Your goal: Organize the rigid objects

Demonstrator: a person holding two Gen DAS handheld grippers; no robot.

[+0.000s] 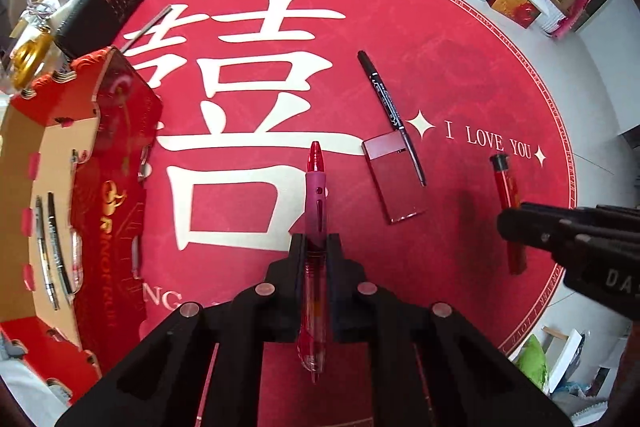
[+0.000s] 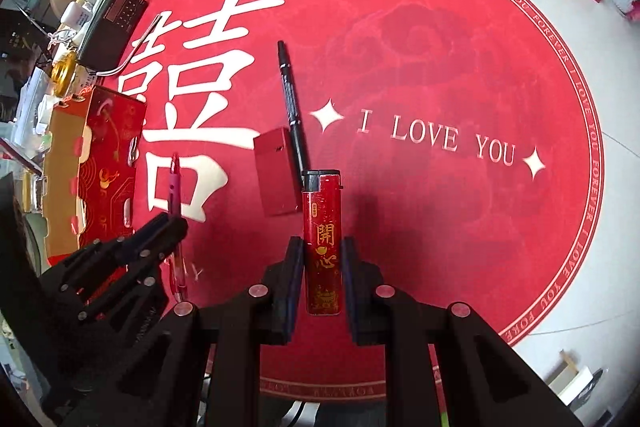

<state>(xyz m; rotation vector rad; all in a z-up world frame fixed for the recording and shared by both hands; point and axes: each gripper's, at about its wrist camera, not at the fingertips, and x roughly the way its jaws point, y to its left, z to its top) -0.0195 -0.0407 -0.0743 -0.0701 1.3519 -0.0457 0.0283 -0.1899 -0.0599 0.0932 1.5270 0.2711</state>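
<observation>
Left gripper: we see the left gripper (image 1: pixel 316 247) clamped on a translucent red plastic ballpoint pen with a pink grip (image 1: pixel 314 227), its red tip pointing away from us, lifted clear of the mat.
Right gripper: our right gripper (image 2: pixel 322 247) is closed on a slim red lighter with gold characters and a black top (image 2: pixel 322 239), held upright between the pads, black top pointing away.
Between the grippers: a flat dark-red rectangular case (image 2: pixel 277 173) lies on the mat, with a black marker pen (image 2: pixel 292 111) just beside its right edge; we cannot tell if they touch.
Surface: a round red mat with large cream lettering (image 2: pixel 460 67) covers the pale floor.
Left side: an open red-and-gold cardboard box (image 1: pixel 80 187) stands at the mat's edge, with pens lying inside.
Beyond the box: a black desk telephone (image 1: pixel 104 7).
</observation>
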